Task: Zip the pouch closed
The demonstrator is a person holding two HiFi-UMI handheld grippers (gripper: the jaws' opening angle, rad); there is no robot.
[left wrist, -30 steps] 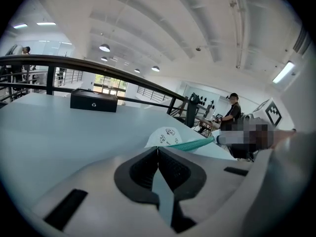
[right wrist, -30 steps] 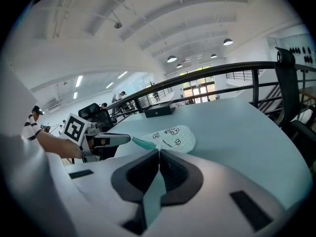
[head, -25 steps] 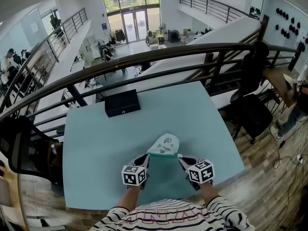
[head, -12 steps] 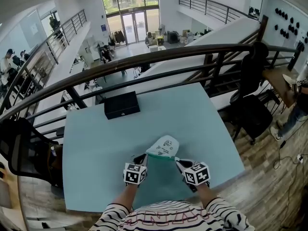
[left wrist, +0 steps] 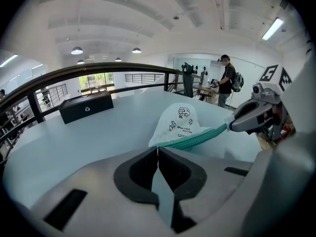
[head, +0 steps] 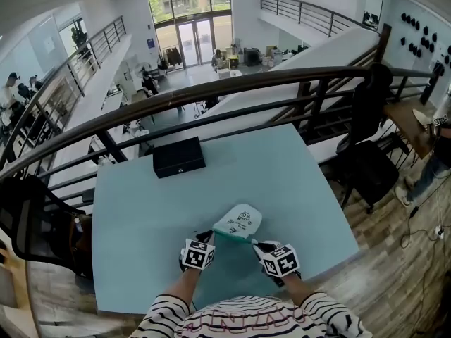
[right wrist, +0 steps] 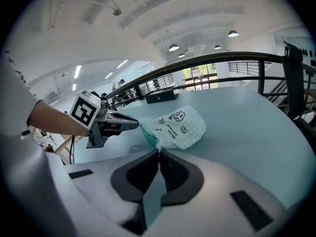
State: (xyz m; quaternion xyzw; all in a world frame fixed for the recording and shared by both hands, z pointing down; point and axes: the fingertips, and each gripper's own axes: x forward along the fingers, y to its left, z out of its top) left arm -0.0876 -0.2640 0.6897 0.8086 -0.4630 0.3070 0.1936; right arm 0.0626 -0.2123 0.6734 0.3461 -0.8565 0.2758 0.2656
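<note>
A small white-and-green checked pouch (head: 239, 221) with cartoon prints lies on the pale blue table (head: 141, 210), its teal zipper edge (left wrist: 197, 138) facing me. My left gripper (head: 211, 236) is shut on the left end of that edge; in the left gripper view the jaws meet on the corner at the left gripper (left wrist: 158, 147). The right gripper (head: 254, 243) is shut on the right end of the edge. In the right gripper view the pouch (right wrist: 178, 124) spreads out beyond the closed right gripper (right wrist: 159, 151). The zipper edge runs taut between the two grippers.
A black box (head: 179, 156) sits at the table's far left edge. A dark curved railing (head: 232, 83) runs behind the table. A dark chair (head: 370, 153) stands to the right, and another chair (head: 35, 224) on the left. A person (left wrist: 228, 83) stands far off.
Both grippers have come down and back toward me with the pouch. They have also drawn closer together, and the pouch now sits lower and nearer the front edge.
</note>
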